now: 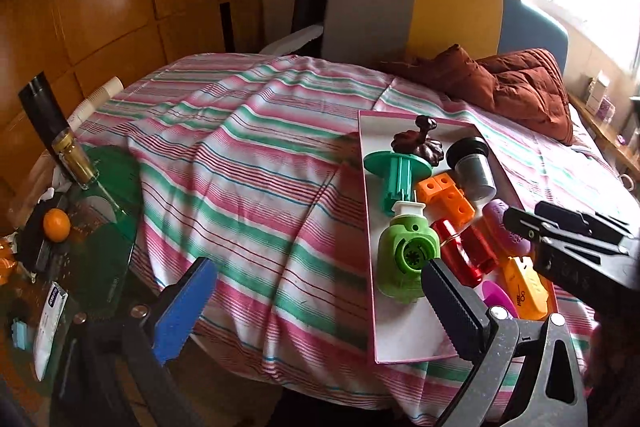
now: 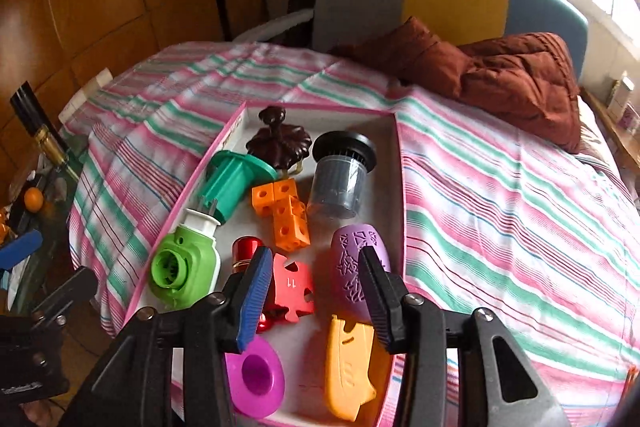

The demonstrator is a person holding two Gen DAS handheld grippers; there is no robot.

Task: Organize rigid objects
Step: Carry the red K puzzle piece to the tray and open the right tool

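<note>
A pink-rimmed white tray (image 2: 386, 163) lies on the striped bed and holds several rigid things. Among them are a green plug-in device (image 2: 184, 267), a teal spool (image 2: 232, 179), a dark brown knobbed lid (image 2: 280, 143), a grey cup with a black cap (image 2: 340, 175), orange cubes (image 2: 284, 211), a purple embossed piece (image 2: 352, 267), a red cylinder (image 2: 245, 251), a magenta dish (image 2: 256, 375) and a yellow-orange piece (image 2: 348, 367). My right gripper (image 2: 314, 265) is open over the tray's near end. A red puzzle piece (image 2: 292, 287) lies between its fingers, apart from the black one. My left gripper (image 1: 320, 265) stands wide open over the sheet, left of the tray (image 1: 400, 331), with nothing in it.
A rust-brown quilt (image 2: 516, 79) is bunched at the bed's far right. A green glass side table (image 1: 108, 227) at the left carries an orange fruit (image 1: 56, 225), a bottle (image 1: 72, 155) and small clutter. Grey, yellow and blue headboard panels (image 1: 452, 15) stand behind the bed.
</note>
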